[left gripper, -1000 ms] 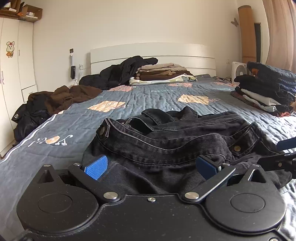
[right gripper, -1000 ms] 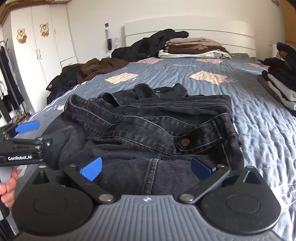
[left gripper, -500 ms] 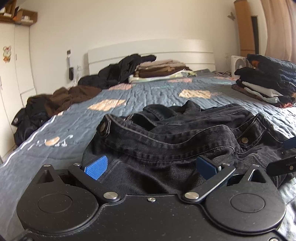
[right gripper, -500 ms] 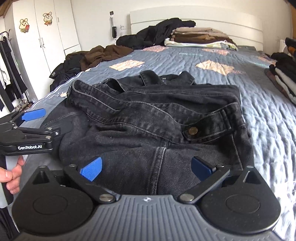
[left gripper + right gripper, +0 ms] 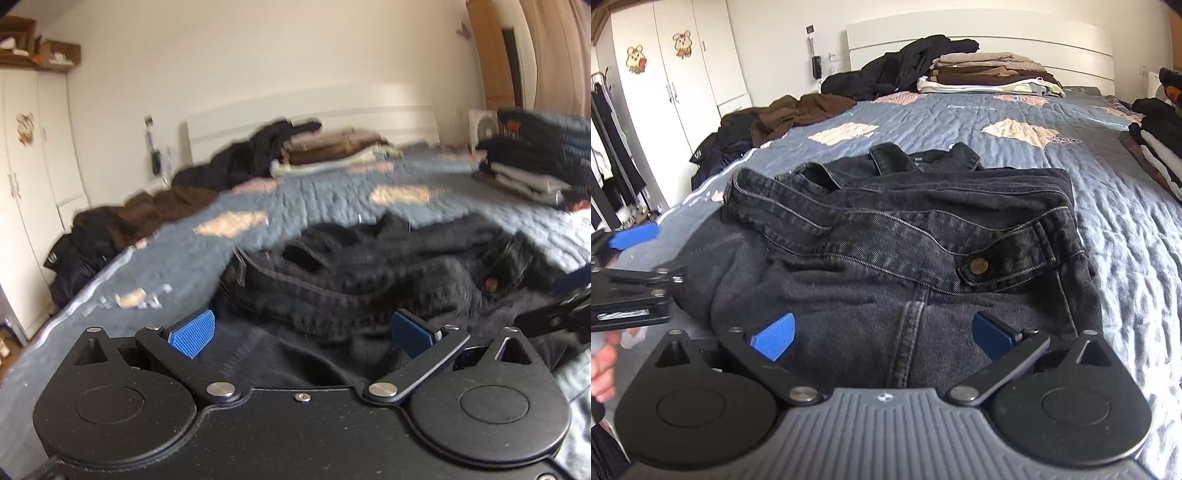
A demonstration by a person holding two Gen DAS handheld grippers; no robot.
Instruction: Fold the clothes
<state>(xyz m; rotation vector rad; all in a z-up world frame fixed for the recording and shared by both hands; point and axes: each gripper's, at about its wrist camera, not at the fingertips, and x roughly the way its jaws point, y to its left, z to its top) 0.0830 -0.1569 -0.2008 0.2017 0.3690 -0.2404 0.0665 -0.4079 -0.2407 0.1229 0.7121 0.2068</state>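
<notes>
Black denim jacket [image 5: 905,251] — one garment, partly folded — lies on the near end of the grey quilted bed [image 5: 960,110]. Left gripper [image 5: 303,334] and right gripper [image 5: 882,336] both hover over its near hem, jaws spread wide, gripping nothing. Two folded stacks [image 5: 990,72] [image 5: 535,155] rest farther back — one by the headboard, one on the right.

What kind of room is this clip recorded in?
A bedroom, most likely: a bed with a quilted blue bedspread and white headboard, a white wardrobe alongside, and folded clothes stacked near the headboard.
</notes>
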